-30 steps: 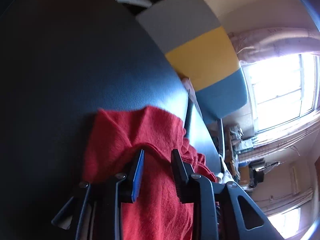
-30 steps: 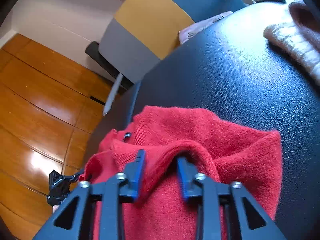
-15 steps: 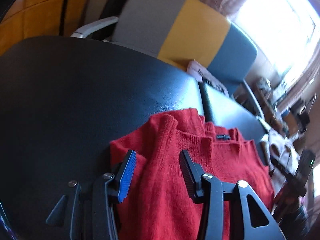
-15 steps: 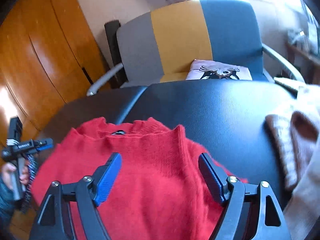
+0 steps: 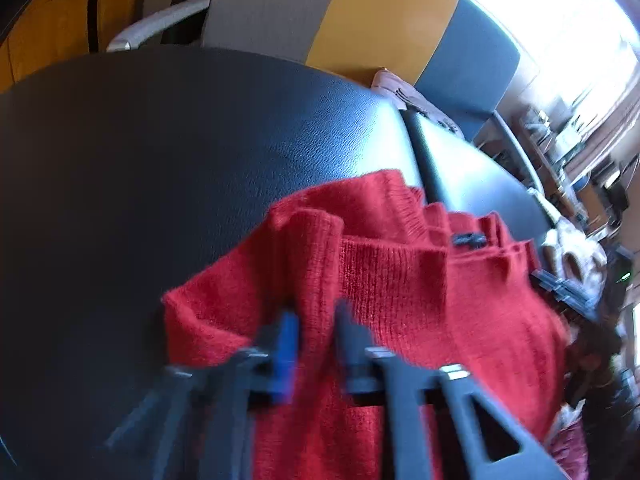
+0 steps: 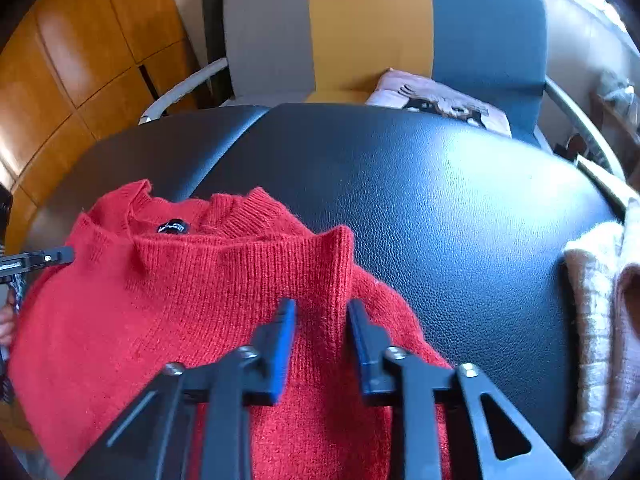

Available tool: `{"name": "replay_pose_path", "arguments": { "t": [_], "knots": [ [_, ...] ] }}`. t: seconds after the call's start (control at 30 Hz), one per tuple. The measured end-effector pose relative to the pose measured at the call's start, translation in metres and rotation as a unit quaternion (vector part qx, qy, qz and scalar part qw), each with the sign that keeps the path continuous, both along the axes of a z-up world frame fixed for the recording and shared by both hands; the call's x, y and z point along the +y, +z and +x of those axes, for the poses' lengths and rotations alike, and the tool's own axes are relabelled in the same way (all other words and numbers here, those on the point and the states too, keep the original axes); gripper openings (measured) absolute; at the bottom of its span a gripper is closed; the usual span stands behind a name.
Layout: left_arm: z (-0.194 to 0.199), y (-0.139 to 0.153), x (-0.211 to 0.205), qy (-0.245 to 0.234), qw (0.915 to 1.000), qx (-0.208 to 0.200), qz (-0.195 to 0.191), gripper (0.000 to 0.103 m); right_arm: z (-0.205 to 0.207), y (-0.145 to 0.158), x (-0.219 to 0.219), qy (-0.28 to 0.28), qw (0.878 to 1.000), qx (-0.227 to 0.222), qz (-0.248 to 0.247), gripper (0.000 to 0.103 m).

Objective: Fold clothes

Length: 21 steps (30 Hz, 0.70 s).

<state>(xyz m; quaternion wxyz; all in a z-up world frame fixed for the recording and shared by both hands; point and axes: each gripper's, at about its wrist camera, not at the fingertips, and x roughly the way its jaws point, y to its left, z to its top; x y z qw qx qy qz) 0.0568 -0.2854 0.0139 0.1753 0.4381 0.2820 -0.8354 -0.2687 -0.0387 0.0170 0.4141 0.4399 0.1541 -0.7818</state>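
Note:
A red knit sweater [image 5: 400, 280] [image 6: 180, 280] lies on a black leather surface [image 5: 160, 160] [image 6: 440, 200], its ribbed neckline and black label facing the far side. My left gripper [image 5: 316, 320] is closing its jaws, and a raised ridge of the sweater's left shoulder is pinched between the pads. My right gripper [image 6: 322, 320] is closing too, with a ridge of the right shoulder squeezed between its pads. The cloth under both grippers is hidden.
A grey, yellow and blue armchair [image 6: 360, 20] [image 5: 360, 20] stands behind the surface, with a pink printed cloth [image 6: 432, 100] on its seat. A cream knit garment [image 6: 600, 300] lies at the right. Wooden wall panels [image 6: 80, 60] are at the left.
Both grippers let go of the folds, opened wide and rolled, then came in again on the sweater's shoulders. The sweater now lies spread with its neckline away from me.

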Motion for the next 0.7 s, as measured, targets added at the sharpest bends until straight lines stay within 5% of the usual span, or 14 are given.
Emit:
{"name": "replay_pose_path", "arguments": {
  "t": [0.03,0.2,0.3,0.6,0.7],
  "knots": [
    [0.004,0.005,0.004,0.001,0.9998,0.014,-0.011,0.008,0.003,0.003,0.001,0.003,1.0,0.013,0.004,0.008],
    [0.027,0.046,0.012,0.033,0.9929,0.108,-0.038,0.008,0.012,0.035,0.012,-0.002,0.998,0.047,-0.039,0.007],
    [0.029,0.061,0.013,0.062,0.9878,0.131,-0.055,0.008,0.01,0.052,0.015,-0.018,0.996,0.057,-0.065,0.007],
    [-0.001,-0.008,-0.003,0.1,0.994,0.015,-0.04,0.009,-0.009,0.015,0.0,-0.07,0.997,0.025,-0.036,0.008],
    [0.014,-0.017,0.0,0.112,0.9921,0.033,-0.047,0.012,-0.005,-0.003,0.002,-0.076,0.997,0.023,-0.022,0.009]
  ]
}}
